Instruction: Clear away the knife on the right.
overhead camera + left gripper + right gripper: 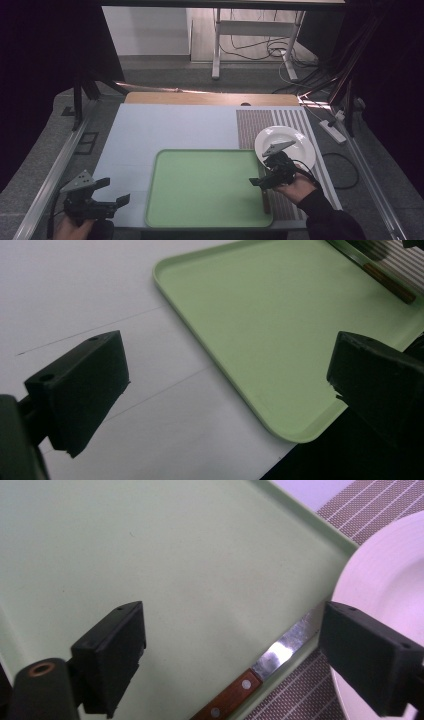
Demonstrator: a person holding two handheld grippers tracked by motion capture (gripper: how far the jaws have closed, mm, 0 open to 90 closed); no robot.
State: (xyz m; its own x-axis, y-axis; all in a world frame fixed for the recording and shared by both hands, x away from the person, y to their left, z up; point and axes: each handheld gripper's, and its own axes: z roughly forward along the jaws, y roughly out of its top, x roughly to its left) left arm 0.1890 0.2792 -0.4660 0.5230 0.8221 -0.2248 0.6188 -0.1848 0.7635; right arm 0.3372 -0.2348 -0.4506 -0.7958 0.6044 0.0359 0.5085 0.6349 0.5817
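Observation:
A light green tray (210, 187) lies at the table's front middle. A knife (266, 202) with a brown wooden handle rests along the tray's right rim, its blade pointing away from me. My right gripper (261, 173) hovers just over that rim and the blade, open. In the right gripper view its jaws (235, 650) straddle the knife (260, 665), with the white plate (390, 580) under the right jaw. My left gripper (114, 191) is open at the front left, off the tray. In its own view the left gripper (230, 385) frames the tray's corner (260, 315), holding nothing.
The white plate (285, 145) sits on a brown striped placemat (260, 127) at the right, just behind my right gripper. A pale blue mat (165, 127) covers the table. The table's front edge is close below the tray. Cables and a desk frame (250, 30) lie on the floor beyond.

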